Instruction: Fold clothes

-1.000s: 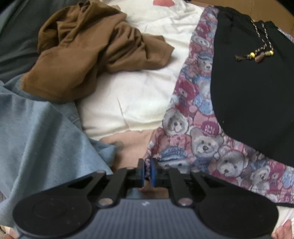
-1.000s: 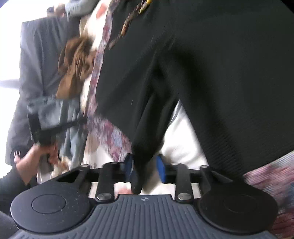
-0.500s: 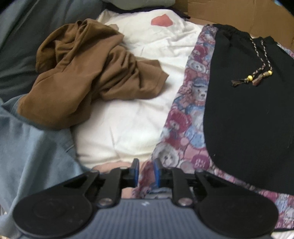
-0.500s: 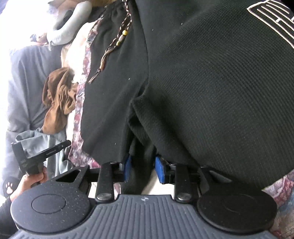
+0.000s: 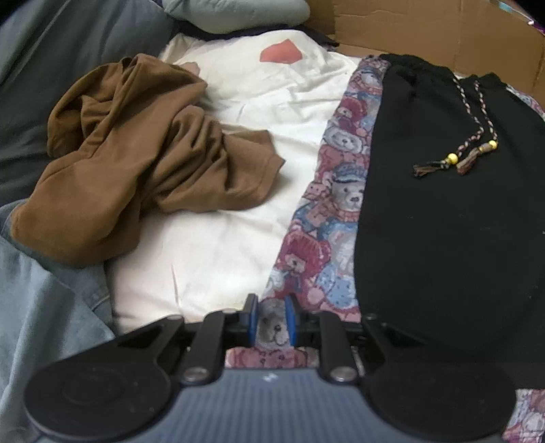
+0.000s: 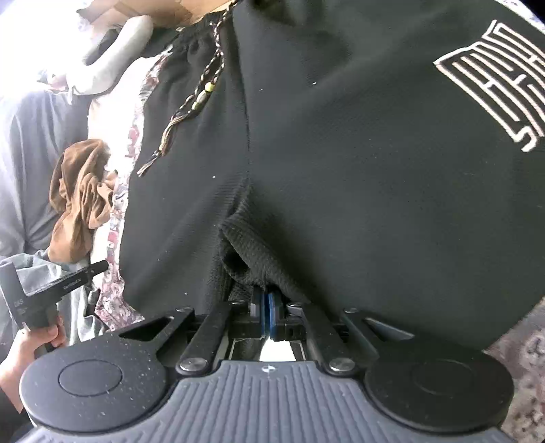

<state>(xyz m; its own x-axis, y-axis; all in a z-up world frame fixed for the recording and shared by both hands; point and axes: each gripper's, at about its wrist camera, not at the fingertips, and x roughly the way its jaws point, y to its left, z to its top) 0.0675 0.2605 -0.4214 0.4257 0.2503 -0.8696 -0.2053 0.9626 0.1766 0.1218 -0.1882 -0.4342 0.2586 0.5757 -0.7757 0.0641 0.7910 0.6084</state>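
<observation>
Black shorts (image 5: 442, 221) with a beaded drawstring (image 5: 477, 136) lie flat on a teddy-bear blanket (image 5: 340, 191). My left gripper (image 5: 271, 320) is open just above the blanket's near edge, left of the shorts, and a printed bear shows between its blue pads. In the right wrist view the shorts (image 6: 340, 153) fill the frame, with a white maze logo (image 6: 494, 92) at the right. My right gripper (image 6: 267, 313) is shut on a bunched fold of the shorts at their near hem, pads pressed together.
A crumpled brown garment (image 5: 136, 163) rests on white cloth (image 5: 221, 255) with a red heart. Blue denim (image 5: 44, 323) lies at the near left. A cardboard box (image 5: 425, 30) and a grey pillow (image 5: 238, 13) stand behind. A hand (image 6: 30, 340) holds the other gripper.
My left gripper has gone from shut to open and shifted over the bear blanket. My right gripper has shut on the fold of black shorts that sat between its open pads.
</observation>
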